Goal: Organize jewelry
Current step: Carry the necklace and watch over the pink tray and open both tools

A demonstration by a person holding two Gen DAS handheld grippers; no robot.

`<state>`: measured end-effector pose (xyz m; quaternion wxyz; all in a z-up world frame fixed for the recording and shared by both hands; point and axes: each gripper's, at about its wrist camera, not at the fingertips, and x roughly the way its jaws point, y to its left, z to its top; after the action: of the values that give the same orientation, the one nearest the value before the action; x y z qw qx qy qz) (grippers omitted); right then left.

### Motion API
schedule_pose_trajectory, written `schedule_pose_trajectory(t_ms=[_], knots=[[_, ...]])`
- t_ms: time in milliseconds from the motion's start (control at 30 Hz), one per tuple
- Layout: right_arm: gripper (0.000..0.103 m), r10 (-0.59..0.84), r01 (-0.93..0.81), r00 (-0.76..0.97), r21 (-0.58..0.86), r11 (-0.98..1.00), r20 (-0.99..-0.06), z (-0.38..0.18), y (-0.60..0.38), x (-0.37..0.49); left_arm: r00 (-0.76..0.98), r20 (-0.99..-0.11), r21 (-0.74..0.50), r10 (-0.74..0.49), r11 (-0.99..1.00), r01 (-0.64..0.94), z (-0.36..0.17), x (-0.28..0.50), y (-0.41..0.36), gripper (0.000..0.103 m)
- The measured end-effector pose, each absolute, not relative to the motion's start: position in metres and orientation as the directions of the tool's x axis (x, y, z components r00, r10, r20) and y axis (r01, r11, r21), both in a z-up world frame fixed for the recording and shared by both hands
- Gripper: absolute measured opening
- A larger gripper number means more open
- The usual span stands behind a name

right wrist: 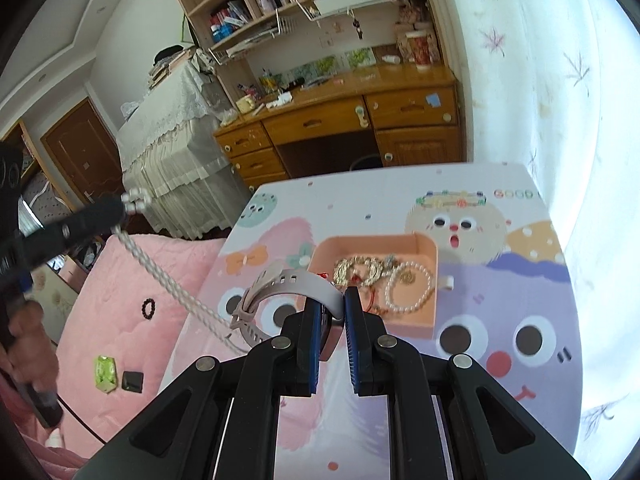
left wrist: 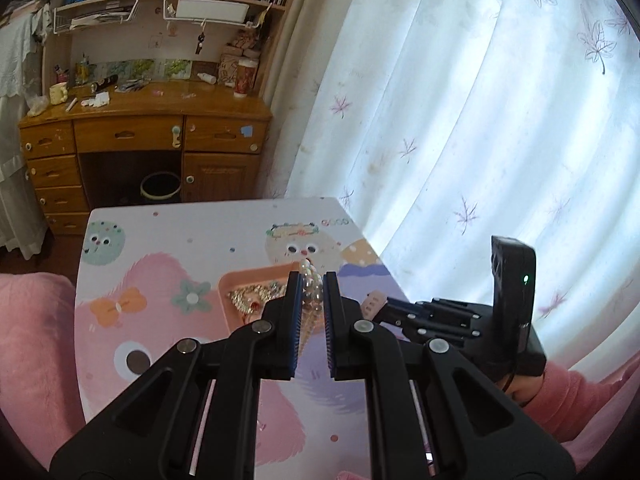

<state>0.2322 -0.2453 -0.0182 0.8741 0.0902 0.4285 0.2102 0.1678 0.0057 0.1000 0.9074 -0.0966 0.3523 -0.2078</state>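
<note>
In the left wrist view our left hand-held gripper covers most of the pink tray, and the gold pieces inside blur into one glittering heap. The pearl strand vanishes between the pads lower down. In the right wrist view the watch face hides behind the right hand-held gripper.

The cartoon-printed counter is carrying a pink tray near its centre. At nine o'clock, the pink bed is holding a green gem, black square and bead bracelet.
</note>
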Motion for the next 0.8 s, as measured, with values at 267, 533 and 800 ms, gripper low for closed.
schedule_pose_trajectory(t_ms=[267,533,800], knots=[[0.011,0.38,-0.295,0.607,0.246,0.923,-0.698,-0.011,-0.243,0.254,0.658,-0.603,-0.302,-0.451,0.893,0.334,0.102,0.211,-0.011,0.008],[0.011,0.355,-0.279,0.633,0.225,0.934,-0.688,-0.032,-0.236,0.288,0.628,-0.658,-0.295,-0.416,0.909,0.293,0.061,0.269,-0.03,0.008],[0.011,0.339,-0.306,0.595,0.185,0.934,-0.729,-0.069,-0.229,0.322,0.498,-0.774,-0.325,-0.393,0.92,0.22,0.003,0.328,-0.045,0.015]])
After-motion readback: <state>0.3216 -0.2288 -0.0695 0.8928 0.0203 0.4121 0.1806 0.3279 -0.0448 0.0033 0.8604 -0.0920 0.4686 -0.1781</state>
